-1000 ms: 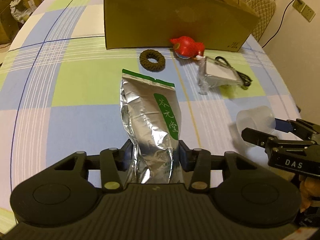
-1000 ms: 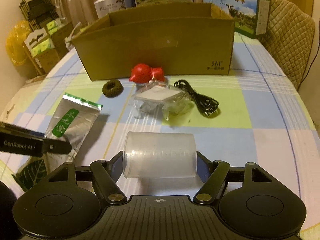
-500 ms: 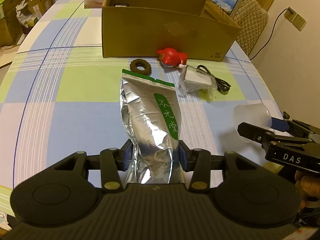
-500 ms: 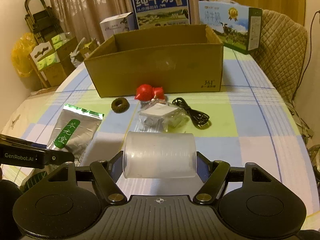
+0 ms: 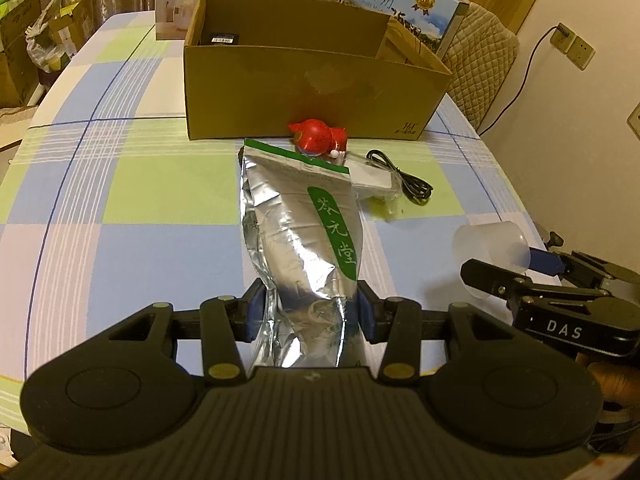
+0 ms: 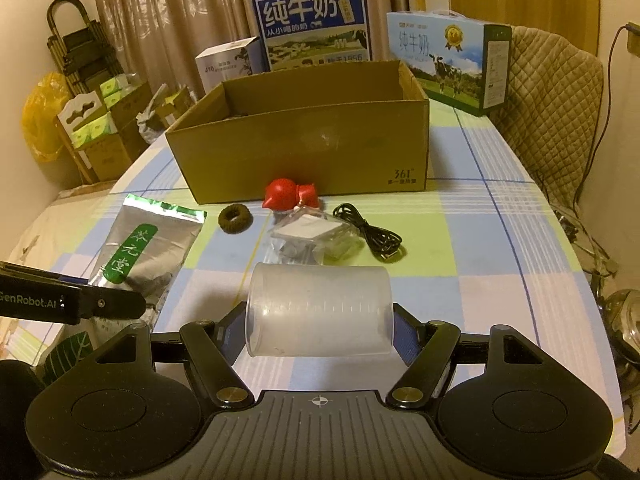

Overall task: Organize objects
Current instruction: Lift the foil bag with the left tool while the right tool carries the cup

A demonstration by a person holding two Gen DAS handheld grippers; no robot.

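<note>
— What is held nearest the cameras?

— A silver foil pouch (image 5: 298,240) with a green label is clamped at its lower end by the left gripper (image 5: 310,310), its top raised toward the box. A translucent measuring cup (image 6: 319,309) is pinched on its side between the fingers of the right gripper (image 6: 319,326).

— Are both raised off the surface (image 5: 152,188)?

— The cup is seen above the checked cloth; how high cannot be told.

— What is laid beyond them?

— A clear packet (image 6: 310,236) with a white item inside is seen next, with a coiled black cable (image 6: 370,232) just beside it on the right. A brown knitted ring (image 6: 235,219) is placed to the packet's left. A red toy (image 6: 290,195) is set behind these, close against the box front.

— And farthest?

— An open cardboard box (image 6: 304,148) is placed across the surface, a dark item being visible inside it. Milk cartons (image 6: 316,28) are stood behind it.
</note>
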